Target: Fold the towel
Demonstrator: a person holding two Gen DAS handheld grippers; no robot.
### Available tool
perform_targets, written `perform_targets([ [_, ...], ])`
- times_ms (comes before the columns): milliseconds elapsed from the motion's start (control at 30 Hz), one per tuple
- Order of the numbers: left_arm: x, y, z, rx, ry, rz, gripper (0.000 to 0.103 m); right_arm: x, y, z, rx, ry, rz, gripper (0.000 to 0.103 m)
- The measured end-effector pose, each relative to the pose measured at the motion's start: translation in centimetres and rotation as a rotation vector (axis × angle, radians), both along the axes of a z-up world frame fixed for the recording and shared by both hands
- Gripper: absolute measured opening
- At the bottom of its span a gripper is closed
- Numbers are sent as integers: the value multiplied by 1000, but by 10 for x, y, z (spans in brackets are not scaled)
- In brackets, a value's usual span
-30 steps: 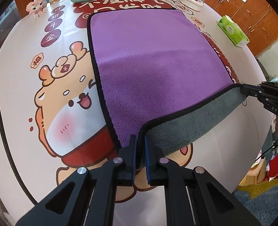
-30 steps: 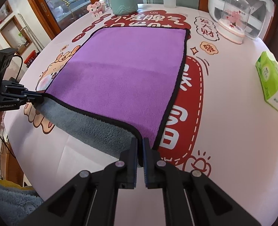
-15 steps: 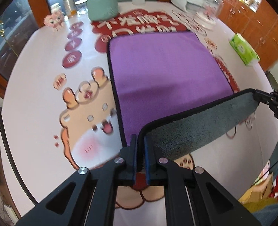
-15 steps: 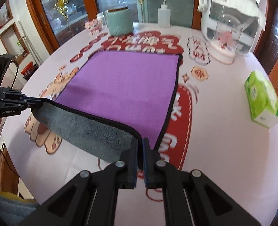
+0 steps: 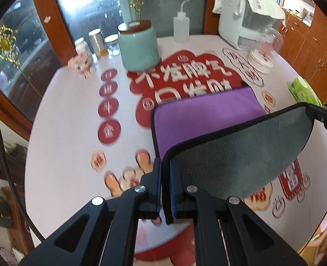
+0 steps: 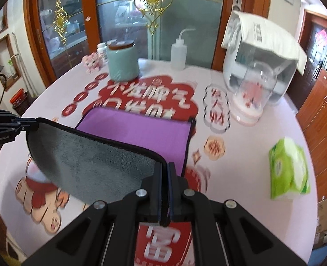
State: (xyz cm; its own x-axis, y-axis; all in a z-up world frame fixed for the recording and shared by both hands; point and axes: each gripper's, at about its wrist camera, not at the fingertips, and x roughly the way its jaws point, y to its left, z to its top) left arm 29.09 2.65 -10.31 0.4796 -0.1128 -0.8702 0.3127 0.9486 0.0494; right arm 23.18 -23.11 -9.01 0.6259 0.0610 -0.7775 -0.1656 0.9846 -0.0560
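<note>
Aloft, left gripper (image 5: pixel 165 190) and right gripper (image 6: pixel 164 192) pinching towel (image 5: pixel 241 159) corners, black-trimmed edge raised, table (image 5: pixel 70 155) beneath

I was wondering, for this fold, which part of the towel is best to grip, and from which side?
The two near corners, approached from the near edge, one gripper each. The towel is a flat rectangle with a black hem, and pinching both corners lifts that edge evenly. That is how it is held: the left gripper and right gripper are each shut on a corner, grey underside raised, far part on the table.
</note>
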Motion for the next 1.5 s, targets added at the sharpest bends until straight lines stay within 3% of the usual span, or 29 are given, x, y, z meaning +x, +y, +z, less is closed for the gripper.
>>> perform_targets([
  [300, 68, -13, -6, 26, -39, 51, 5, 71, -1, -5, -24, -26, -81, 5],
  [633, 120, -29, -63, 53, 20, 81, 5, 123, -5, -56, -31, 44, -177, 5],
  [833, 133, -36, -89, 75, 30, 87, 5, 134, -7, -79, -33, 77, -204, 5],
  [1500, 145, -38, -112, 54, 46, 134, 5, 145, -15, -115, -27, 127, -221, 5],
])
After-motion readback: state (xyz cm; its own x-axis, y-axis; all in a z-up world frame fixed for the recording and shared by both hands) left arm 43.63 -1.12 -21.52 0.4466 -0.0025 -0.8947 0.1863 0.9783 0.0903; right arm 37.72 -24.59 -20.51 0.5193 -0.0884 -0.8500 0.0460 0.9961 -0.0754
